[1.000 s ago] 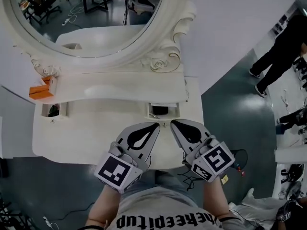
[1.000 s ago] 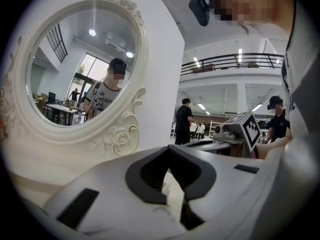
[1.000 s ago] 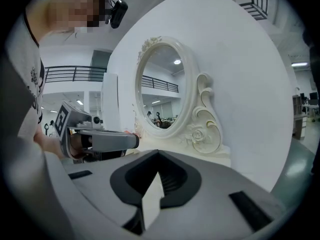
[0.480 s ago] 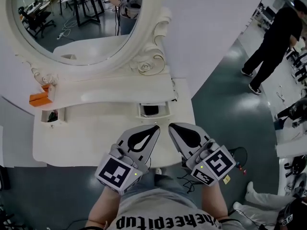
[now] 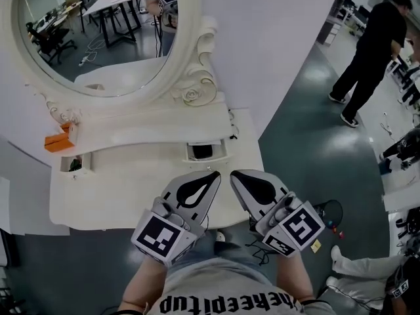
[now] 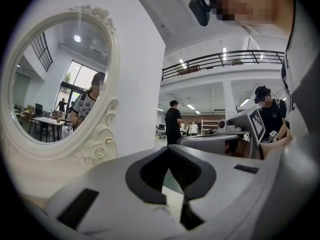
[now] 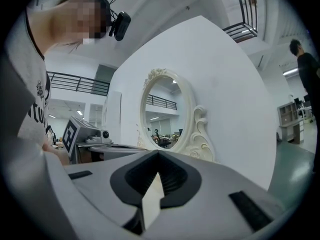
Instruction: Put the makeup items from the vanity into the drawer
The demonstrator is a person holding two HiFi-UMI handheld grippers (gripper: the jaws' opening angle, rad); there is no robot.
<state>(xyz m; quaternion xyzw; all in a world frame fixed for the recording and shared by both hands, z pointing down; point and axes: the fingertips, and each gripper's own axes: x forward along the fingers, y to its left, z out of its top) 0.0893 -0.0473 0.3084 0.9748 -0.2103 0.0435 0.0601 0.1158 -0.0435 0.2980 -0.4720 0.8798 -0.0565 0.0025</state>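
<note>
The white vanity [image 5: 125, 192] stands under an oval mirror [image 5: 98, 38]. An orange box [image 5: 55, 142] lies on its raised shelf at the far left. Two small open drawers are set in the top, one at the left [image 5: 73, 164] and one in the middle [image 5: 201, 151], each with something dark inside. My left gripper [image 5: 213, 175] and right gripper [image 5: 236, 174] hover side by side at the vanity's front edge, tips pointing toward the middle drawer. Both are shut and hold nothing. In the left gripper view the left gripper [image 6: 170, 151] has its jaws together, as does the right gripper [image 7: 158, 154] in its own view.
A person in black [image 5: 367, 51] stands on the grey floor at the far right. Black cables and small objects [image 5: 328, 215] lie on the floor by my right side. A white wall rises behind the mirror. My torso fills the bottom of the head view.
Both grippers have drawn back slightly from over the vanity top to its front edge and risen a little, still shut. The vanity has shifted left in the head view.
</note>
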